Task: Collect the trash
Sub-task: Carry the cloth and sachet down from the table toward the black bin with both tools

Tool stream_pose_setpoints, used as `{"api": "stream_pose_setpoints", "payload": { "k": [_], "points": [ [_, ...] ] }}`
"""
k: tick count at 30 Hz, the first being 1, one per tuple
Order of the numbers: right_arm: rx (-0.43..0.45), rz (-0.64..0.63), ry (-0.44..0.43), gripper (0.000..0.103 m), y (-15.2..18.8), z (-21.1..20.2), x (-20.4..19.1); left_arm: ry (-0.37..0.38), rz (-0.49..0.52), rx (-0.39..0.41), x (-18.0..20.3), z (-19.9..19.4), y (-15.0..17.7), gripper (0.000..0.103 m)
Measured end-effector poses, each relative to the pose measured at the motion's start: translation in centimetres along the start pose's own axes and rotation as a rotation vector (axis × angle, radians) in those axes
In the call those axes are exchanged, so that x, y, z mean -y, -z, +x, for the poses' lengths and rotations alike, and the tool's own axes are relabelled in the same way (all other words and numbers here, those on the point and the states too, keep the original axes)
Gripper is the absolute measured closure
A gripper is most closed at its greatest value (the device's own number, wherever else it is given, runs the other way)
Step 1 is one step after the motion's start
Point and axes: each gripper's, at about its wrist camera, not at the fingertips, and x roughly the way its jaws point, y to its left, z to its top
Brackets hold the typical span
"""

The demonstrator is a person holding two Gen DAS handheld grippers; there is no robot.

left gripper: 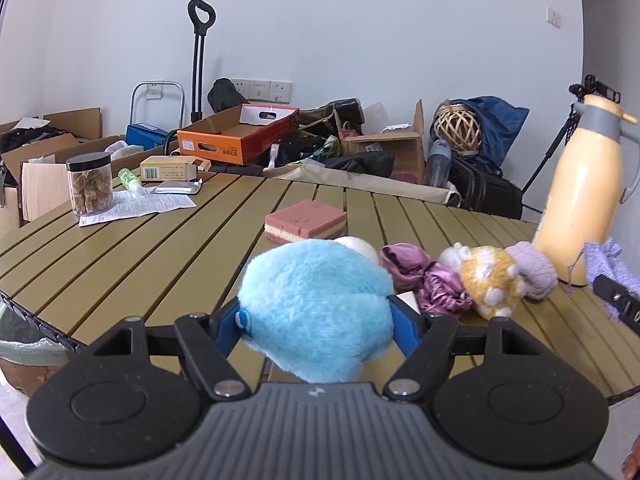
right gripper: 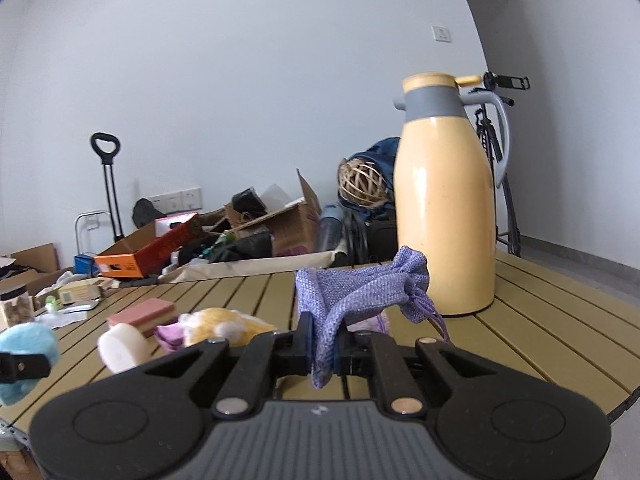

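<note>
We have the left gripper (left gripper: 316, 312) clamped on a fluffy light-blue plush ball (left gripper: 316, 308), held just above the olive slatted table (left gripper: 160, 248). Right gripper (right gripper: 324, 344) is pinched tight on a lilac woven drawstring pouch (right gripper: 352, 296), at 9 o'clock from the tall yellow thermos jug (right gripper: 444, 208). Pink-and-cream sponge block (left gripper: 306, 220) sits at 12 o'clock beyond the ball.
</note>
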Motion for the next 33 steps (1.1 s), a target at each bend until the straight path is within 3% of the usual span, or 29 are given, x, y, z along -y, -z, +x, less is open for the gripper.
{"api": "stream_pose_setpoints", "payload": {
  "k": [8,24,33],
  "points": [
    [-0.023,-0.014,-0.034,0.095,-0.1,-3.5,-0.7,0.010,-0.008,-0.033,-0.4,-2.8,0.3,0.029],
    [-0.047,-0.081,-0.120,0.095,-0.1,-12.0,-2.9,0.018,0.016,-0.025,-0.5,-10.4,0.4,0.029],
    [-0.090,-0.109,-0.173,0.095,1.3,-16.1,-4.0,0.016,0.047,-0.073,-0.6,-13.4,2.3,0.029]
  ]
}}
